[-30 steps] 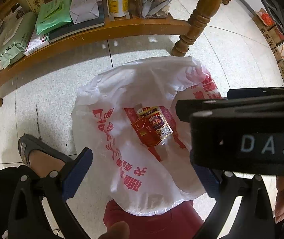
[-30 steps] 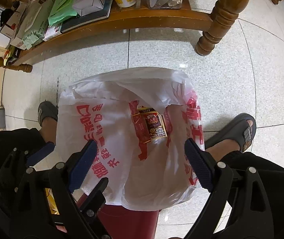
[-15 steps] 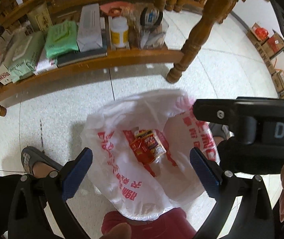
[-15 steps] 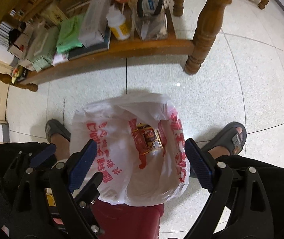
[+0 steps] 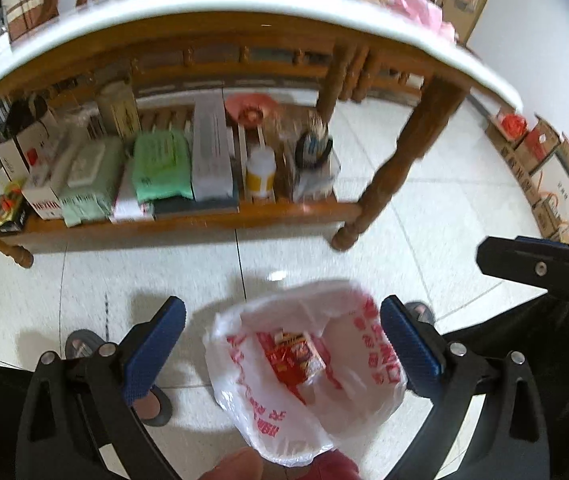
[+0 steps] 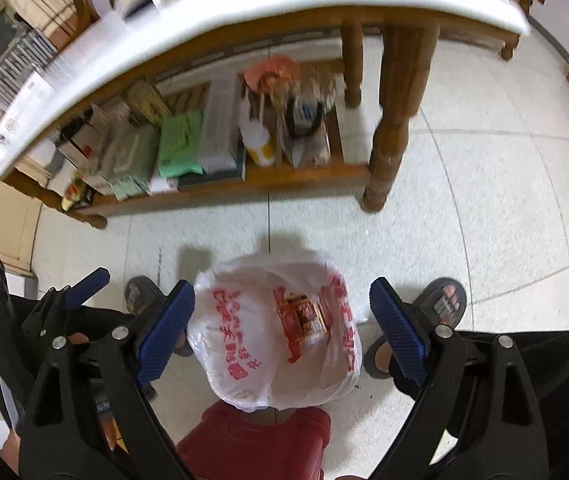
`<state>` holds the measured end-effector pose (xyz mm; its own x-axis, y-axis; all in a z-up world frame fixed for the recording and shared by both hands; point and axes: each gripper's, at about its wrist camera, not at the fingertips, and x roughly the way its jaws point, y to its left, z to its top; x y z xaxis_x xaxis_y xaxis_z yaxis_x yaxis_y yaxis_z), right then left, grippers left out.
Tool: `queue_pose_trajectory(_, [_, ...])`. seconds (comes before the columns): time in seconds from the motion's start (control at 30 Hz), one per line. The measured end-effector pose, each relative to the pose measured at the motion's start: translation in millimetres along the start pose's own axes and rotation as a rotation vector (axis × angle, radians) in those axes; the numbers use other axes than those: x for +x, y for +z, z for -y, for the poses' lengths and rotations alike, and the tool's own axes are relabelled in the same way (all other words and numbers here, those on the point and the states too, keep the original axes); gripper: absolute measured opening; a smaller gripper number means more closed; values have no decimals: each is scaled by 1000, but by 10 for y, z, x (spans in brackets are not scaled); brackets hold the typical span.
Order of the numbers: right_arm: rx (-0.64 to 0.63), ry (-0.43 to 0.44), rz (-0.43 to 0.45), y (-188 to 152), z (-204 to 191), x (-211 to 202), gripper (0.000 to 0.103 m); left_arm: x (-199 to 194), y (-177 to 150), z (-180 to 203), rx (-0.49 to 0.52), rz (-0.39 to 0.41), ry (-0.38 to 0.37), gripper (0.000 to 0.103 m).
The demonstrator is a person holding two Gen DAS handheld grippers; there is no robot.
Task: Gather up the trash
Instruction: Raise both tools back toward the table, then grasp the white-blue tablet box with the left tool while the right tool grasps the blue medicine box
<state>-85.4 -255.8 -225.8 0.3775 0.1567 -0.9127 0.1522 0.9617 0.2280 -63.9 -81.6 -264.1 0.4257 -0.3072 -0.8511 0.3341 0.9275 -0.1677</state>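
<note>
Both tongs spread, empty: left tongs (image 5: 282, 344), right tongs (image 6: 282, 330) above white bag (image 6: 244, 364); red packet (image 6: 302, 316) inside bag.

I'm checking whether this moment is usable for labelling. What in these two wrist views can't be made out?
- Bin under the white bag: the bag covers it in both views.
- Red packet in the bag: print too small and blurred.
- Lower shelf items: labels smeared by motion blur in both views.
- Tabletop things: cut off by the top edge, blurred.
- Right gripper in the left wrist view: cut off at the right edge.
</note>
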Motion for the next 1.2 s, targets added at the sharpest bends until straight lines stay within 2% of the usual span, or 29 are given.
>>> queue_pose_trajectory(0.2, [-32, 17, 87, 288, -134, -445, 88, -413, 385, -107, -27, 78, -5, 95])
queue_pose_trajectory(0.4, [-125, 8, 182, 777, -290, -882, 91, -738, 864, -193, -6, 154, 0, 95])
queue_pose_trajectory(0.57, [-169, 12, 230, 1279, -442, -1060, 93, -839, 1337, -338, 12, 194, 28, 95])
queue_pose_trajectory(0.73, [-156, 31, 265, 1776, -611, -1162, 93, -815, 1769, -457, 15, 209, 12, 95])
queue_pose_trajectory(0.9, [-88, 29, 244, 2187, -651, -1099, 93, -663, 2128, -458, 64, 198, -9, 95])
queue_pose_trajectory(1.2, [47, 32, 116, 2945, -627, -634, 93, -387, 2555, -413, 110, 179, -3, 95])
